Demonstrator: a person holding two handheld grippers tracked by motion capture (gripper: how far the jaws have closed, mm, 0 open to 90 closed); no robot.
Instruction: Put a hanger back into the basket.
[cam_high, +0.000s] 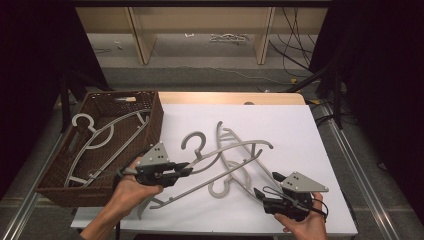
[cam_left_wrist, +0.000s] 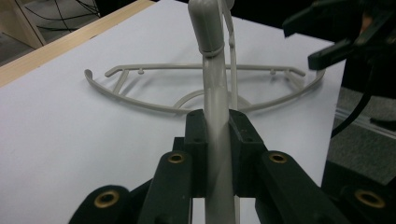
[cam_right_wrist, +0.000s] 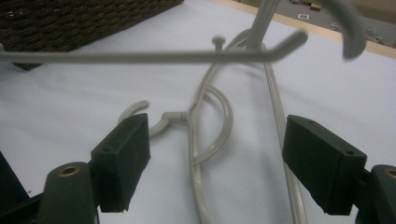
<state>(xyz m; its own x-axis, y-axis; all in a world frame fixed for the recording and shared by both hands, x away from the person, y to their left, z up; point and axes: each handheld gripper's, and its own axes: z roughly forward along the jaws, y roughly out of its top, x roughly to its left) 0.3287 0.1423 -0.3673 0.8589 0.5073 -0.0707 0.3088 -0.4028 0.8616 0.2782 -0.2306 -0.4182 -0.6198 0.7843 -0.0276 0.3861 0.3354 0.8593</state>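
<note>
While the left gripper (cam_high: 187, 170) is clamped on a grey hanger (cam_high: 227, 150) lifted over the table, the right gripper (cam_high: 265, 186) gapes empty by another hanger (cam_high: 235, 175); next, probably the wicker basket (cam_high: 155, 117).

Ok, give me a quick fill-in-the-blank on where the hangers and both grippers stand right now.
1. The left gripper is shut on a grey ____.
2. The right gripper has its jaws ____, with nothing pressed between them.
3. The brown wicker basket already holds ____ hangers.
4. The second hanger lies on the ____ sheet that covers the table.

Missing words: hanger; open; two; white
</note>
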